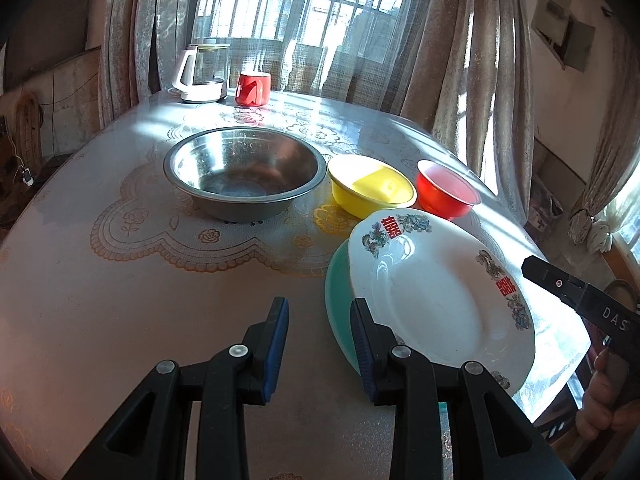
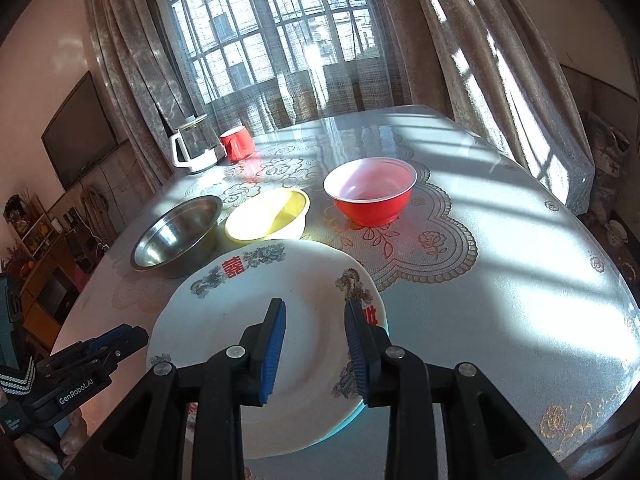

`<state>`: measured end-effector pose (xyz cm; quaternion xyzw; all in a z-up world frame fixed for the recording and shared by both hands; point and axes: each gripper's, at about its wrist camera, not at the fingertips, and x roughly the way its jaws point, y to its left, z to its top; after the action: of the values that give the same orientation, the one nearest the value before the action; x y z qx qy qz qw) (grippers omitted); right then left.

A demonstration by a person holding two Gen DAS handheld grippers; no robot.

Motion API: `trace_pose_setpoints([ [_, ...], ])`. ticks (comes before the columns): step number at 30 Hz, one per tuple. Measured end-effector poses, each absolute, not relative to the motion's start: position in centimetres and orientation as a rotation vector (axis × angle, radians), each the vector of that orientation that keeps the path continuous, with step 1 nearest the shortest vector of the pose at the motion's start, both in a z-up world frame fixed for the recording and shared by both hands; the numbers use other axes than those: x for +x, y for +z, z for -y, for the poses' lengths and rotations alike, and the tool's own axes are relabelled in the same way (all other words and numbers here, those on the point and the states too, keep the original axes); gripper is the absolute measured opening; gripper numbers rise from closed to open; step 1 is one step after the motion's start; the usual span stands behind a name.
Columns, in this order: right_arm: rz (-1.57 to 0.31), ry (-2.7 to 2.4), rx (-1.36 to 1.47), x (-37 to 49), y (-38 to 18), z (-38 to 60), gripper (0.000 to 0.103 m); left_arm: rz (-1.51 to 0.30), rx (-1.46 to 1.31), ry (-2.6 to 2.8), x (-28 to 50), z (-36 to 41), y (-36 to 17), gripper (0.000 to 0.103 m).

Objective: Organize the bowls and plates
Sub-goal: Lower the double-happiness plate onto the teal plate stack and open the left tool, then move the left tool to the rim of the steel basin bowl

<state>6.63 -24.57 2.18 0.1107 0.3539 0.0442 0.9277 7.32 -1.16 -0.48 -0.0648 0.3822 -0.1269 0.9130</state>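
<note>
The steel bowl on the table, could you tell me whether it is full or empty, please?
Empty: the steel bowl shows its bare shiny bottom, with nothing inside.

Left gripper [image 1: 320, 322] angled down, jaws apart, nothing between pads. Right gripper [image 2: 316, 326] angled down, jaws apart, gripping nothing.

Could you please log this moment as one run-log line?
white plate stacked on teal plate | left tongs open | right tongs open, over plate
</note>
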Motion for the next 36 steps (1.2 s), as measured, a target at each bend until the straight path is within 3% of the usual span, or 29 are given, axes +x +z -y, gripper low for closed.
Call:
trace_pose_setpoints([
  [21,-0.897,0.381,0.271,16.5,2.1,14.3,0.031,-0.833,-0.283,-0.111,11.3,-7.4,-1.4,0.033],
  [27,-0.953,0.361,0.306,20.4,1.4,13.4,0.031,-0.786,-0.304,-0.095,13.5,-9.5,-0.4,0.042],
  [36,-1.041,0.299,0.318,24.8,-0.8,12.8,0.031,-0.786,-0.394,-0.096,17.8,-11.4,-0.1,0.040],
])
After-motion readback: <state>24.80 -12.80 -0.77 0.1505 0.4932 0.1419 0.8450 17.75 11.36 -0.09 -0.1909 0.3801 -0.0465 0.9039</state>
